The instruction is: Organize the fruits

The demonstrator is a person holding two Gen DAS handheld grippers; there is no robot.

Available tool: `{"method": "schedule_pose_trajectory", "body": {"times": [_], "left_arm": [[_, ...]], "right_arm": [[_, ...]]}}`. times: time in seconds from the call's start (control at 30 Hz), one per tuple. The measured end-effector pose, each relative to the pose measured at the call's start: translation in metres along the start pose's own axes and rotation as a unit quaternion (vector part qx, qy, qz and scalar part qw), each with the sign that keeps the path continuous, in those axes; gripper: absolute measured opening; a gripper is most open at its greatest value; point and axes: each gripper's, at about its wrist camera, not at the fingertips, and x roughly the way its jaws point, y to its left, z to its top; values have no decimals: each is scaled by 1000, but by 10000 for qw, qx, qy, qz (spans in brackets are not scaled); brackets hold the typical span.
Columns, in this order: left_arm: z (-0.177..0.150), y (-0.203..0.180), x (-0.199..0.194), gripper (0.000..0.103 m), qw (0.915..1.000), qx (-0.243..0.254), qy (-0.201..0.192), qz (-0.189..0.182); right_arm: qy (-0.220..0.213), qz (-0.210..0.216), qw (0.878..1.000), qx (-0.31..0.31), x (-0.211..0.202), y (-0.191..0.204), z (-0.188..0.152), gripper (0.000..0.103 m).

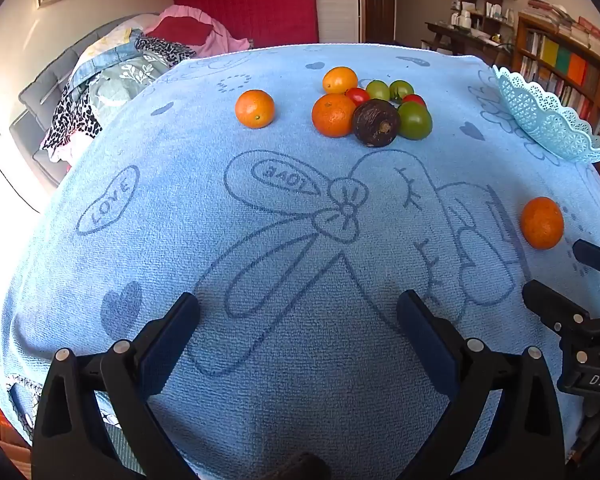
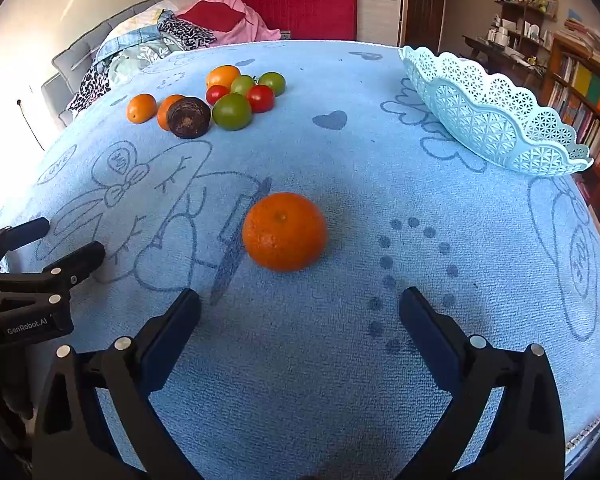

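A cluster of fruit lies at the far side of the blue towel [image 1: 300, 360]: oranges [image 1: 333, 115], a lone orange [image 1: 255, 108], red and green tomatoes [image 1: 415, 120] and a dark round fruit [image 1: 376, 123]. The same cluster shows in the right wrist view [image 2: 232, 111]. Another orange [image 2: 285, 231] lies just ahead of my open, empty right gripper [image 2: 300, 312]; it also shows in the left wrist view [image 1: 541, 223]. My left gripper [image 1: 299, 312] is open and empty over bare towel. A light blue lace basket [image 2: 496, 120] stands at the far right.
The towel covers a table whose far and right edges drop off. A bed with piled clothes [image 1: 112, 72] lies beyond at the left. Bookshelves [image 1: 568, 60] stand at the right. The right gripper's fingers [image 1: 556, 308] show at the left wrist view's right edge.
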Motion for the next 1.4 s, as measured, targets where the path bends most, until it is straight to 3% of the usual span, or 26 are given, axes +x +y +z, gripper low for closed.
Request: {"method": "schedule_pose_trajectory", "body": {"times": [1.4], "left_arm": [[0, 0, 0, 98, 10000, 33, 9, 40]], "right_arm": [[68, -33, 10000, -56, 1, 1, -1, 101]]}}
